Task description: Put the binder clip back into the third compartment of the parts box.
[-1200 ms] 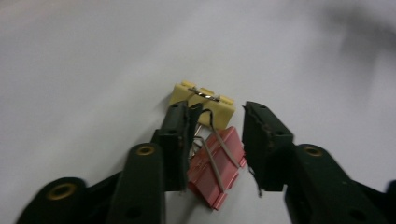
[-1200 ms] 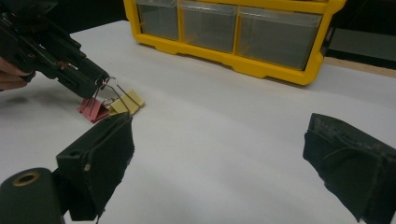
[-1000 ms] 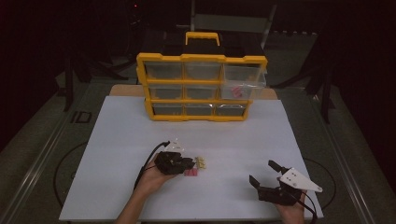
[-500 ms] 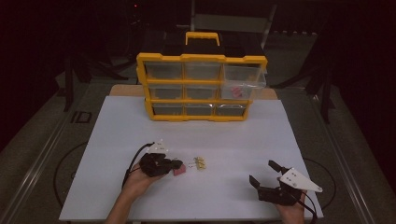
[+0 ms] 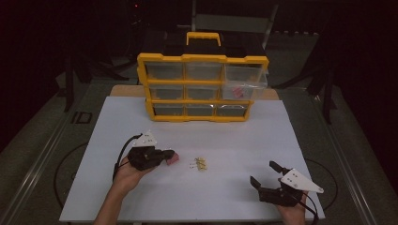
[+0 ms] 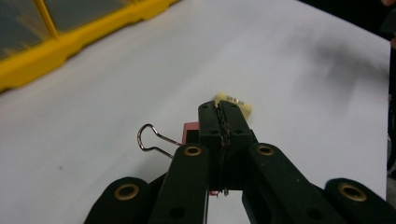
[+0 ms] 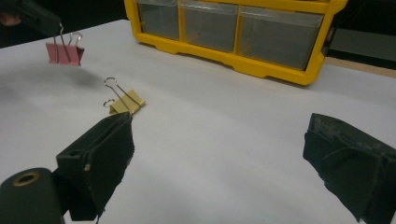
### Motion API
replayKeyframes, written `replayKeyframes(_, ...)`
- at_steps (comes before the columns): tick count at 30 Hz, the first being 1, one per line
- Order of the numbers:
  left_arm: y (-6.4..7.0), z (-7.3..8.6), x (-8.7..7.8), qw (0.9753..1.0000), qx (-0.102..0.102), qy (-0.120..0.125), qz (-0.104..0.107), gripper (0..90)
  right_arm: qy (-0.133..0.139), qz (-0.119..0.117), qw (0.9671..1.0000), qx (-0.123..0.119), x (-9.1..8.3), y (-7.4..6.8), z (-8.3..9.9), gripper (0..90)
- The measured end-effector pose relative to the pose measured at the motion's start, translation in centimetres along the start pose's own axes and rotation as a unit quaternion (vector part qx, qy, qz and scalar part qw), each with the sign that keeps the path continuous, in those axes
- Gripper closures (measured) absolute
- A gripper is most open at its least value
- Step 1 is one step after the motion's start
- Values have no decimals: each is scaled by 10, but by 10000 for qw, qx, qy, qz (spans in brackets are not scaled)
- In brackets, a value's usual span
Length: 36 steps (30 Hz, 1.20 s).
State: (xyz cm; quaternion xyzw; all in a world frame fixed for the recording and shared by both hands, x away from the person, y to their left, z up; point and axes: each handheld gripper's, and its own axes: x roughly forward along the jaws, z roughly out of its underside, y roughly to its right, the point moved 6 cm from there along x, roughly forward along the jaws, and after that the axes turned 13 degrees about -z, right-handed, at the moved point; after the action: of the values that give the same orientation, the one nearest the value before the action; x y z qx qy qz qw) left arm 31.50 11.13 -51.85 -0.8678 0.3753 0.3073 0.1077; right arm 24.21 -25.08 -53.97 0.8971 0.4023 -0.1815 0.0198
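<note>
Left gripper (image 5: pixel 170 154) pinches a pink binder clip (image 5: pixel 173 160) by its wire handle; right gripper (image 5: pixel 266 175) spread; no legible writing.

dark room, white table (image 5: pixel 300 140) on grey floor (image 5: pixel 37 140), dim light
</note>
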Motion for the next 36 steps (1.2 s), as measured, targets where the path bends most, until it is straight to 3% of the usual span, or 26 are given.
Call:
replayKeyframes(16, -4, -66, -15, 9983, 406, 365, -222, 899, 12, 1, 10000, 0, -1, 1, 0, 84)
replayKeyframes(36, -8, -140, -27, 9947, 621, 779, -254, 899, 16, -16, 10000, 5, 0, 1, 0, 84)
